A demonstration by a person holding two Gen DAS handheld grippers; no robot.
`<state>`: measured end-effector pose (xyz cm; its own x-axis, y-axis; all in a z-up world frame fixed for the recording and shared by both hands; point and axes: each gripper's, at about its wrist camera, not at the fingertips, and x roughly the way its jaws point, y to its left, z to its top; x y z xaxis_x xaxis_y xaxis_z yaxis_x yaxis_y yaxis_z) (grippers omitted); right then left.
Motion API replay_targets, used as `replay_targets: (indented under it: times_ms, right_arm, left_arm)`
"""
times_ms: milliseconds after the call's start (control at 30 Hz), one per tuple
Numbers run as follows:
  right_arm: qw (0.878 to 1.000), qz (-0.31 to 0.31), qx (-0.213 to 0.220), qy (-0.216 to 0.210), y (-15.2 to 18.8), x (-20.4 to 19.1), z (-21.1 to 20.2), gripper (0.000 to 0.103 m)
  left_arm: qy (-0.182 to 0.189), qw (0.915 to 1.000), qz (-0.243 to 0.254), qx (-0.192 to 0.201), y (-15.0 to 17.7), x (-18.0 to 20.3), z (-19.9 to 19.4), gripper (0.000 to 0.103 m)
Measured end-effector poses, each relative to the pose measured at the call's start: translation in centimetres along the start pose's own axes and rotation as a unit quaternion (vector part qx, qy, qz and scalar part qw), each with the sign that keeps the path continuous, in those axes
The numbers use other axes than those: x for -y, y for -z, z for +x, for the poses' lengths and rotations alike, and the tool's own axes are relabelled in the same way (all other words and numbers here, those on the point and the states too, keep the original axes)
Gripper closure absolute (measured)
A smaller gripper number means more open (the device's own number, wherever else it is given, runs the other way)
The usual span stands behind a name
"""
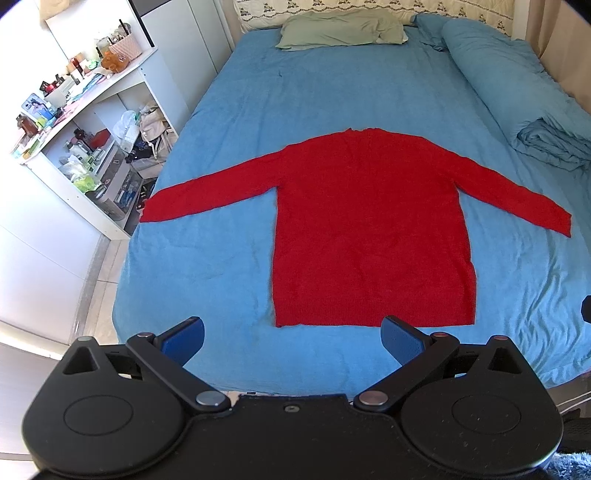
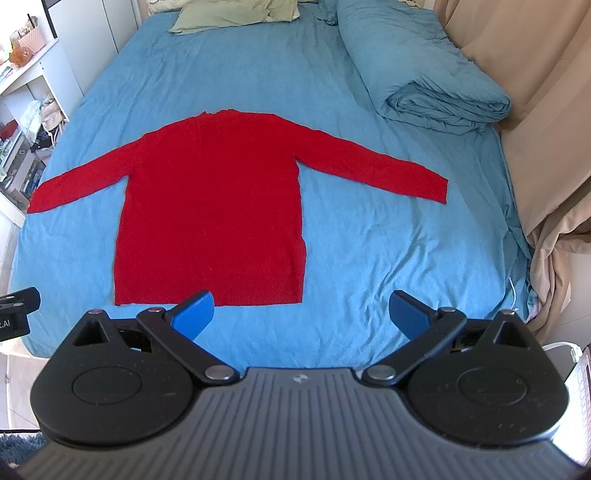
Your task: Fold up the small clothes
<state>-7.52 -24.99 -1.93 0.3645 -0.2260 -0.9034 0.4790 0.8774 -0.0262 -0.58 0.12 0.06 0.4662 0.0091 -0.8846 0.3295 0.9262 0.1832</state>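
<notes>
Both grippers sit at the foot of a bed, empty and spread wide. Seen from its own camera, the left gripper fills the 6 o'clock edge, its blue pads parted and holding nothing. The right gripper looks the same in its view, blue pads apart, with nothing between them.

Beyond them, a red sweater lies flat on the blue bedsheet, filling the middle of each view. Its hem faces the grippers at 6 o'clock and its neckline points to 12 o'clock. One sleeve stretches to 9 o'clock, reaching the bed's edge, and the other sleeve stretches to 3 o'clock.

Folding appears not to have begun (no sleeve or edge is turned over). Everything seems left to do: likely both sleeves brought in, then the body doubled.

A rolled blue duvet lies at 2 o'clock and a green pillow at 12 o'clock, both well apart from the sweater.
</notes>
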Motion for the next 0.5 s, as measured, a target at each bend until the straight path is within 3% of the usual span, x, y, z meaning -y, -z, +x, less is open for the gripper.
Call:
replay_targets:
  times_ms: [500]
  right_arm:
    - [1.0,-0.004,0.004,-0.001,0.12,0.02,0.22,0.0]
  left_arm:
    - [0.0,1.0,-0.006,0.0,-0.41,-0.16,-0.49,0.0]
